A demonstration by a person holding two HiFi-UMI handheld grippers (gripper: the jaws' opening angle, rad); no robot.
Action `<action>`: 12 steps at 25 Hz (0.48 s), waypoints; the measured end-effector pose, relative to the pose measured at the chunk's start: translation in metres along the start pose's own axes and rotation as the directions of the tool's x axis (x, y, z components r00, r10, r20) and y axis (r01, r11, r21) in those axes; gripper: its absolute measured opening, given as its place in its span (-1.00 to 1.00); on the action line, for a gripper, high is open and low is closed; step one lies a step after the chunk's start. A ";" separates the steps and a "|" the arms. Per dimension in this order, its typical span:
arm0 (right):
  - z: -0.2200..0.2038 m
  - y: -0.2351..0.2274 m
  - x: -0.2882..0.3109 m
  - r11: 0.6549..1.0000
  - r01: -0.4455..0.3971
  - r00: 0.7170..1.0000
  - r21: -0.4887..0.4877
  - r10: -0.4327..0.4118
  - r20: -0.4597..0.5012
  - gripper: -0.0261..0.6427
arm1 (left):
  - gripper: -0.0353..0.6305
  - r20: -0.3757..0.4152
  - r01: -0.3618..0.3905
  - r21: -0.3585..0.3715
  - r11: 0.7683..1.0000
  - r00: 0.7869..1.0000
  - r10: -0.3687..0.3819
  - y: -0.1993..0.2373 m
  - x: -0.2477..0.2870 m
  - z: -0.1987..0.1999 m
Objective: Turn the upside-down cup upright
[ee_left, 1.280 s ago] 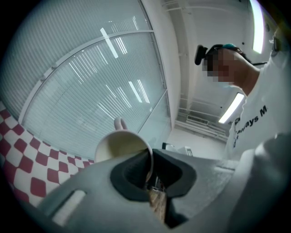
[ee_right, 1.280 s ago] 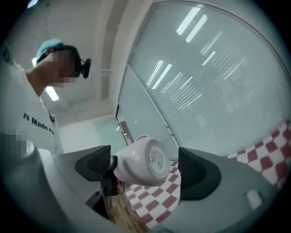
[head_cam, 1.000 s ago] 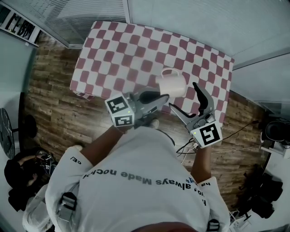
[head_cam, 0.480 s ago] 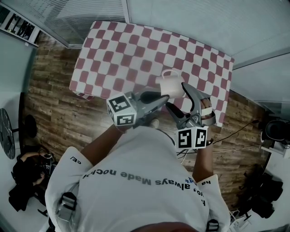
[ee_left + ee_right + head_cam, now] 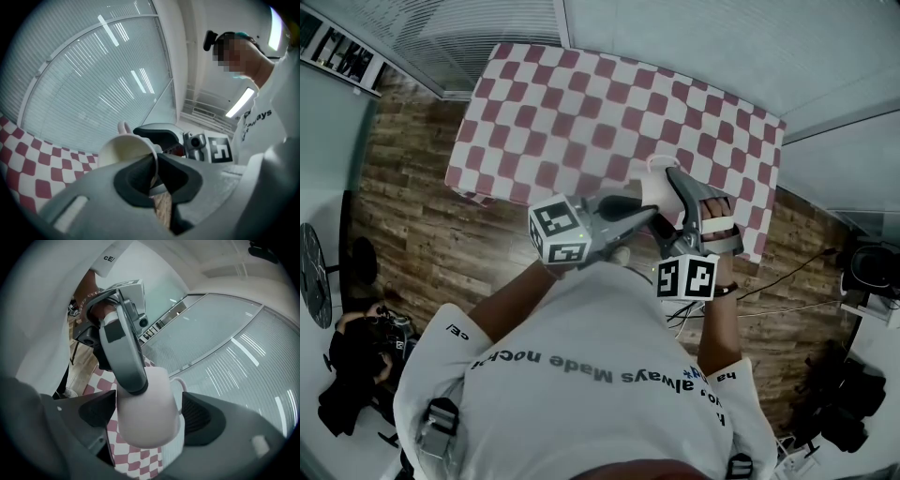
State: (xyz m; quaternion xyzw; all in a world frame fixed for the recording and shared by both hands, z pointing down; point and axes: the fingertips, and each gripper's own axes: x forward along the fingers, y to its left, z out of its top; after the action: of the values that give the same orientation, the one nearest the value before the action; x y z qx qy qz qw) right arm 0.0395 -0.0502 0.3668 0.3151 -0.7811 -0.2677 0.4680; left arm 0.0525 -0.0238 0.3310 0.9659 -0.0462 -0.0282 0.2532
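Note:
A white cup [image 5: 658, 182] hangs on its side above the front edge of the red-and-white checked table [image 5: 581, 112]. My left gripper [image 5: 645, 210] is shut on its rim. In the left gripper view the cup's mouth [image 5: 125, 151] faces the camera, and the rim wall is pinched in my left gripper [image 5: 154, 171]. My right gripper [image 5: 667, 202] reaches in from the front right. In the right gripper view the cup's body [image 5: 147, 408] sits between the jaws of my right gripper [image 5: 147, 420], base end toward the camera and handle [image 5: 181, 384] to the right. A small gap shows beside each pad.
A wooden floor [image 5: 422, 234] lies left of and in front of the table, with cables [image 5: 787, 272] at the right. Slatted blinds [image 5: 93, 84] stand behind the table. The person's torso fills the lower head view.
My right gripper has rolled over and dropped toward the cup, and its jaws now straddle the cup's body. The left gripper and the cup have barely moved.

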 end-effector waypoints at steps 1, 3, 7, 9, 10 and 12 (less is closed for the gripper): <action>-0.001 0.001 0.001 1.000 -0.004 1.000 -0.003 0.004 -0.008 0.40 | -0.83 -0.005 0.003 0.001 1.000 1.000 -0.003 -0.001 0.001 -0.001; -0.003 0.004 0.004 1.000 -0.009 1.000 -0.010 0.008 -0.021 0.40 | -0.83 -0.014 0.007 0.004 1.000 1.000 -0.007 -0.003 0.002 -0.003; -0.006 0.006 0.008 1.000 -0.007 0.999 -0.026 0.005 -0.042 0.40 | -0.82 -0.025 0.010 0.006 1.000 1.000 -0.010 -0.006 0.004 -0.004; -0.007 0.006 0.009 1.000 -0.005 0.999 -0.029 0.003 -0.050 0.40 | -0.83 -0.032 0.006 0.009 1.000 0.999 -0.006 -0.005 0.004 -0.005; -0.007 0.007 0.009 1.000 -0.005 0.998 -0.030 0.003 -0.055 0.39 | -0.83 -0.036 0.002 0.011 1.000 0.999 -0.002 -0.005 0.005 -0.005; -0.007 0.008 0.011 0.999 -0.004 0.998 -0.035 0.002 -0.064 0.38 | -0.82 -0.044 -0.006 0.019 1.000 0.999 0.007 -0.004 0.005 -0.006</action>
State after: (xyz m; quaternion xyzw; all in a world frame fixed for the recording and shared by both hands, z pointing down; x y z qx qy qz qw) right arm 0.0403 -0.0540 0.3819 0.3142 -0.7612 -0.2704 0.4988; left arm 0.0578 -0.0172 0.3343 0.9685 -0.0441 -0.0056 0.2451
